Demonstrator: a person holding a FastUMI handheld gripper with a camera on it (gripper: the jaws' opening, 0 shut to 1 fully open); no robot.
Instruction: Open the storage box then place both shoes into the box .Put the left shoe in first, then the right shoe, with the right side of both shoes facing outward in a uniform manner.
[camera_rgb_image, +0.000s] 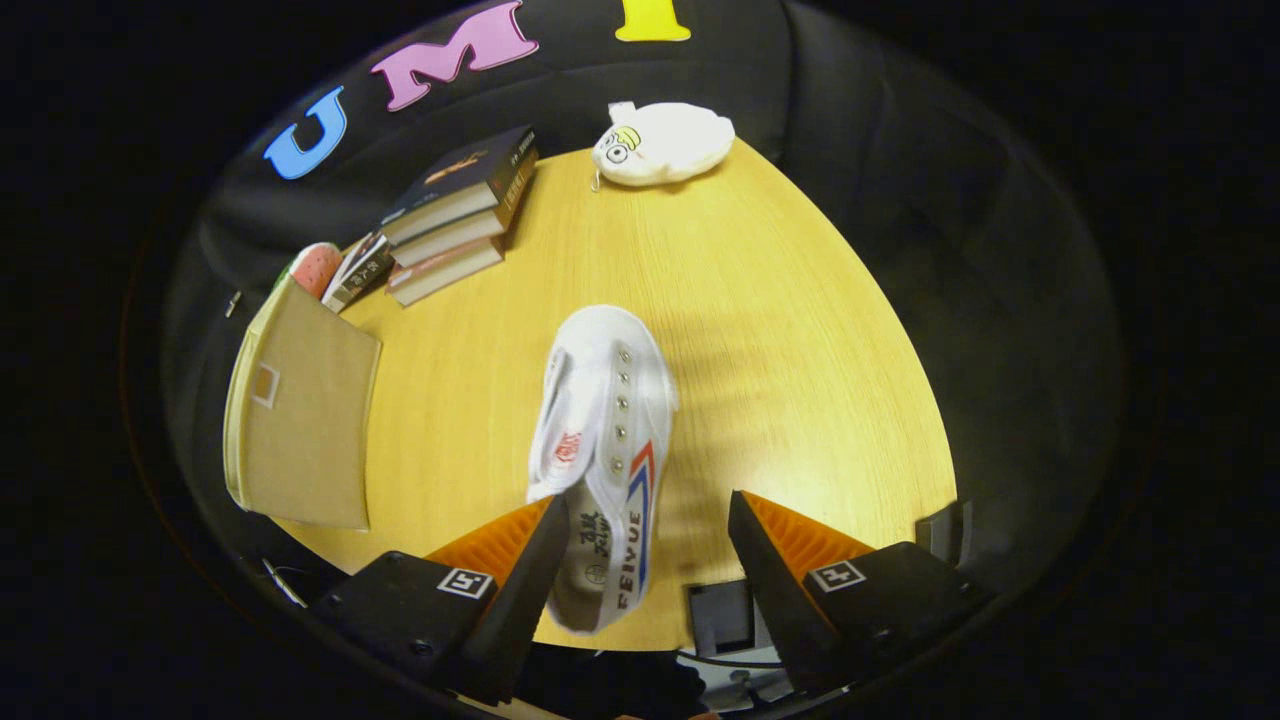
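White shoe (600, 450) lies lengthwise, heel between the open hand-held gripper (645, 545) fingers, toe pointing away.

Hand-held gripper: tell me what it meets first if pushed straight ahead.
The hand-held gripper is open. The white shoe lies between the fingers, against the left one, so it likely meets that first, though depth is unclear.

The heel of the white shoe (600, 450) is partly hidden behind the left finger (520, 580) of the gripper (645, 560), contact there unclear. At the table's (780, 350) left edge, the tan storage box (300, 420) masks a red-and-white item (315, 268), too covered to identify. Book (460, 210) cover lettering at the far-left corner is too small to read.
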